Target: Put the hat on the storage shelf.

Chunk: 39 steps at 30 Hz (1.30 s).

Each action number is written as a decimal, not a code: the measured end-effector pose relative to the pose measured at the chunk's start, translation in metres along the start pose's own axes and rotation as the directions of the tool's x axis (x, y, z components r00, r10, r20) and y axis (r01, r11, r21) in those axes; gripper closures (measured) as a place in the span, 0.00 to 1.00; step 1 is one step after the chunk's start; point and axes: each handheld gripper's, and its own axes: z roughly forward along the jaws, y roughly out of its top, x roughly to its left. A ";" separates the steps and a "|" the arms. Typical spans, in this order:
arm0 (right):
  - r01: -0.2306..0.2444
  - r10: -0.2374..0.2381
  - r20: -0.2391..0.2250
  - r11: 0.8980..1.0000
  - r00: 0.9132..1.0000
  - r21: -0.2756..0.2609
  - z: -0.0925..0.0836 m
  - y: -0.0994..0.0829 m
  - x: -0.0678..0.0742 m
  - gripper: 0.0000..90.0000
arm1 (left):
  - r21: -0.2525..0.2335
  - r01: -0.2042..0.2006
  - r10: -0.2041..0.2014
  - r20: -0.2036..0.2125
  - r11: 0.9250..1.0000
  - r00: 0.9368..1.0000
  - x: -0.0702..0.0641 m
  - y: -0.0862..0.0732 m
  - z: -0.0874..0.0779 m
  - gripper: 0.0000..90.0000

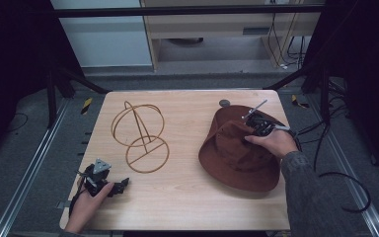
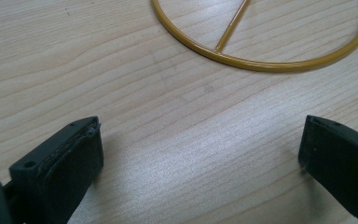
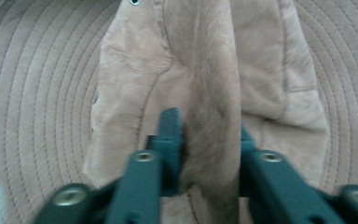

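So the tabletop point(image 1: 187, 192) is light wood, and the biggest thing on it is the brown hat point(image 1: 232, 158) sitting on the right side, brim spread flat. Left of it, well apart, is the stand point(image 1: 140, 136), a gold wire thing with a ring base and a hoop on top, standing upright around the middle-left. The right gripper point(image 3: 205, 140) is down on the hat's crown with its jaws pinched onto a raised fold of the fabric, so it's got cloth between them, not the whole hat. The left gripper point(image 1: 101, 180) rests at the near left corner, jaws spread wide with nothing between them, just bare wood and the stand's ring base point(image 2: 261, 51) beyond. There's also a small dark round thing point(image 1: 224, 103) on the far edge behind the hat, can't tell what it is. My guess is the hat goes on the stand. Worry is that pinch is only a thin fold, so it could slip out on the lift, and a floppy brim swinging in could knock that light wire stand over since nothing's steadying it.
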 end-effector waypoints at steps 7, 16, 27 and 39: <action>0.014 -0.014 -0.010 1.000 1.000 -0.007 -0.005 0.003 0.003 0.97 | 0.000 0.000 0.000 0.000 1.000 1.000 0.000 0.000 0.000 0.00; 0.036 -0.036 -0.007 0.998 0.999 -0.060 -0.029 0.015 0.016 0.98 | 0.000 0.000 0.000 0.000 1.000 1.000 0.000 0.000 0.000 0.00; 0.031 -0.031 0.004 0.996 1.000 -0.087 -0.057 0.024 0.025 0.98 | 0.001 0.002 -0.002 -0.001 1.000 1.000 0.000 0.000 0.000 0.00; 0.039 -0.038 0.027 0.998 0.999 -0.046 -0.079 0.037 0.034 0.97 | 0.001 -0.002 0.002 -0.002 1.000 1.000 0.000 0.000 0.000 0.00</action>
